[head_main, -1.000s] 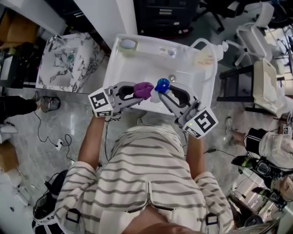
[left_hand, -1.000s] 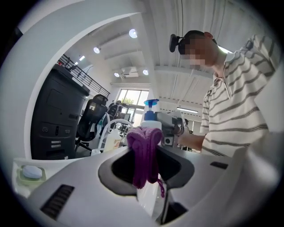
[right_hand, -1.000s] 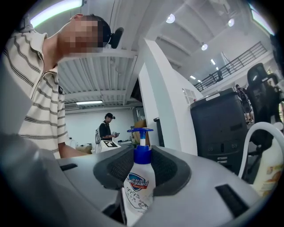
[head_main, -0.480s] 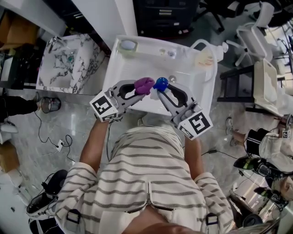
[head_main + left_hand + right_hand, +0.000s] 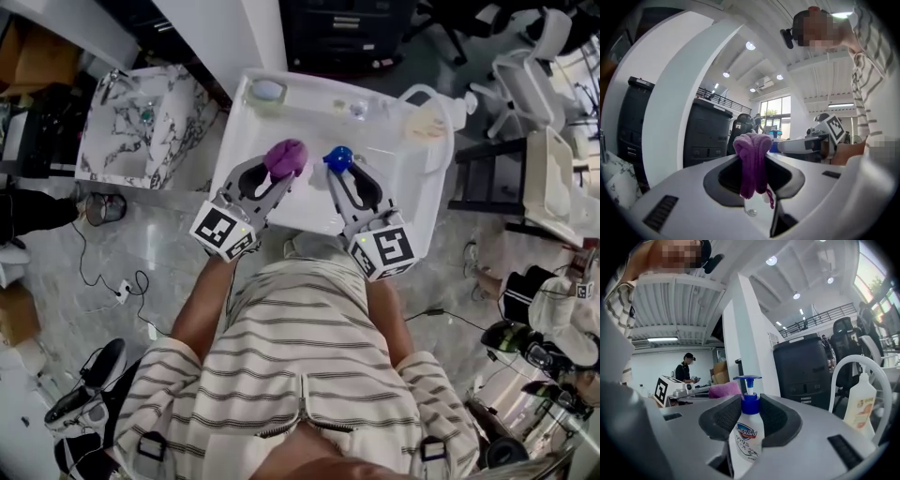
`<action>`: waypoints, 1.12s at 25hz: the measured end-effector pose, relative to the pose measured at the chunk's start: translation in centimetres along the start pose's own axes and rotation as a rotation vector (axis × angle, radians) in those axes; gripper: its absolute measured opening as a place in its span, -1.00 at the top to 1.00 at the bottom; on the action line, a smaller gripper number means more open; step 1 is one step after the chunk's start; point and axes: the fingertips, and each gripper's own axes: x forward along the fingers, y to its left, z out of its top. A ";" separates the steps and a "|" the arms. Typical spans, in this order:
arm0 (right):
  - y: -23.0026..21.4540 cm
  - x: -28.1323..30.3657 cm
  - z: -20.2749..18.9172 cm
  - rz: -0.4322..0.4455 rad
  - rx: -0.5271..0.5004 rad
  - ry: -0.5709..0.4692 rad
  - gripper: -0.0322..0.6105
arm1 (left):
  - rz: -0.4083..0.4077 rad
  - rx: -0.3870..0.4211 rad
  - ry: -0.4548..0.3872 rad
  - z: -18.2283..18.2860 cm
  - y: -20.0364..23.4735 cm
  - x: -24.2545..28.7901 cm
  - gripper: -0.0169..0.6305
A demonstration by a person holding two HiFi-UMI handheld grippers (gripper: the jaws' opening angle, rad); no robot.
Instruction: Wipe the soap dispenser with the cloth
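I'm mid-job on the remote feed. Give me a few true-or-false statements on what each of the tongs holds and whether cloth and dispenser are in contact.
1. The left tongs grip a purple cloth. True.
2. The cloth is pressed against the soap dispenser. False: the head view shows a gap between them.
3. The right tongs are shut on the dispenser. True.
4. The dispenser's pump is red. False: it is blue.
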 end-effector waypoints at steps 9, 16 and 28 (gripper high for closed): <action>-2.4 2.0 -1.0 -0.101 0.015 0.015 0.48 | 0.208 0.057 0.051 -1.3 3.1 -0.2 0.59; -4.0 4.0 -1.6 -0.147 0.019 0.016 0.48 | 0.267 0.069 0.086 -2.3 5.1 0.4 0.59; -7.8 9.4 -3.6 -0.169 0.018 0.029 0.48 | 0.340 0.061 0.119 -3.4 7.9 1.7 0.59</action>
